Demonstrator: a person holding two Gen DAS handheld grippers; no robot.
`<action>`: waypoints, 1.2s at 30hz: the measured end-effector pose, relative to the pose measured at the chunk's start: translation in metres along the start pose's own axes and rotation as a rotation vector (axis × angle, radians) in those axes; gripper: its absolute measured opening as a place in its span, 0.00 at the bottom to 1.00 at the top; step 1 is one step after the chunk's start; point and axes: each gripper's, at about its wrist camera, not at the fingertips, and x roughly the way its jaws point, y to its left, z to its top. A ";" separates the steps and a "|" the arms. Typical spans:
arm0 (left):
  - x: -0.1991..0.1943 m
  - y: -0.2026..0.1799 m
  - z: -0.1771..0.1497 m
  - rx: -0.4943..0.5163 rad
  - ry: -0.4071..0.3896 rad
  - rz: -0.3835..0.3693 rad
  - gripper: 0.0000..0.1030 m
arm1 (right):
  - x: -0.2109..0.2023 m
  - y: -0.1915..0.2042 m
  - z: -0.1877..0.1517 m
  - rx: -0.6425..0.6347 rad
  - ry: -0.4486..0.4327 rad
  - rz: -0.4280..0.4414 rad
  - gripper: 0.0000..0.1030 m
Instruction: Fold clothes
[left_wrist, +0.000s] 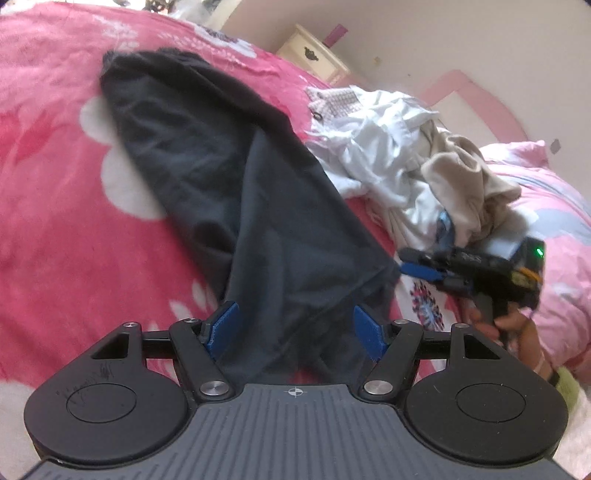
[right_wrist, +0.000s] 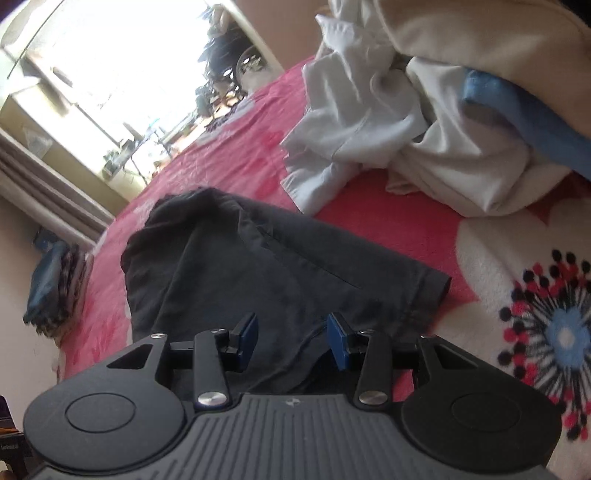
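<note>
On the pink bed (left_wrist: 44, 206) lay the dark shorts (left_wrist: 207, 166), left gripper (left_wrist: 295, 325) wide open over them, right gripper (right_wrist: 292, 336) open too, white clothes pile (left_wrist: 406, 162) at 2 o'clock.

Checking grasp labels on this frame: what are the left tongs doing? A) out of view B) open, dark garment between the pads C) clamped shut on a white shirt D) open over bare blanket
B: in the left wrist view the left tongs stand wide apart, with the dark garment running between the blue pads; the pile of white clothes lies off to the right, untouched.
</note>
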 end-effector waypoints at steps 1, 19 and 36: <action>0.001 0.001 -0.003 0.003 0.005 -0.009 0.66 | 0.005 -0.003 -0.002 0.001 0.002 -0.007 0.45; 0.023 -0.010 -0.013 0.078 0.105 -0.125 0.67 | -0.010 -0.006 0.018 -0.117 -0.040 -0.147 0.02; 0.041 -0.013 -0.016 0.081 0.160 -0.152 0.65 | 0.008 -0.027 0.052 -0.278 0.040 -0.398 0.03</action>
